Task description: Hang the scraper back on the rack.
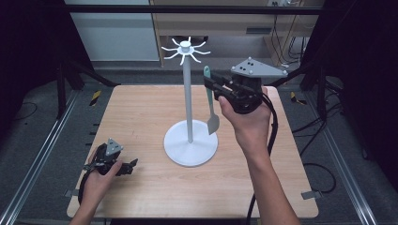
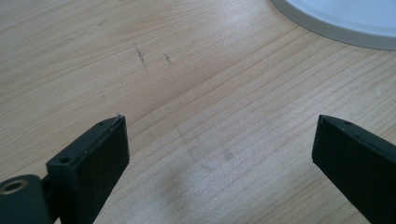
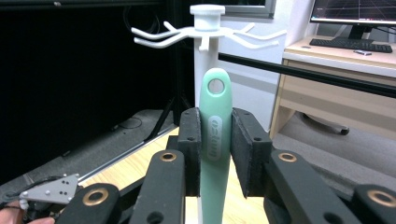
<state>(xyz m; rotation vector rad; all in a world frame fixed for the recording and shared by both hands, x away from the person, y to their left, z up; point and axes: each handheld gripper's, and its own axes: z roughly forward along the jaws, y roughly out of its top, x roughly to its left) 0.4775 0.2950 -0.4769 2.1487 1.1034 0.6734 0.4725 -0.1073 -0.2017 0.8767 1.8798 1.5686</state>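
A white utensil stand point(image 1: 189, 101) rises from a round base point(image 1: 191, 146) at the table's middle, with curved hooks point(image 1: 186, 49) around its top. My right gripper point(image 1: 212, 84) is raised to the right of the pole and is shut on the handle of a mint-green spatula point(image 1: 209, 98), which hangs blade down. In the right gripper view the spatula point(image 3: 215, 130) stands upright between the pads, its hanging hole just below the hooks point(image 3: 205, 32). My left gripper point(image 1: 129, 166) rests low at the table's front left, open, with bare wood between its fingers point(image 2: 100, 149).
The wooden table point(image 1: 141, 112) has metal rails along both sides. The stand's white base point(image 2: 345, 23) lies just ahead of the left gripper. A desk with a keyboard point(image 3: 350, 44) and a monitor stands beyond the table.
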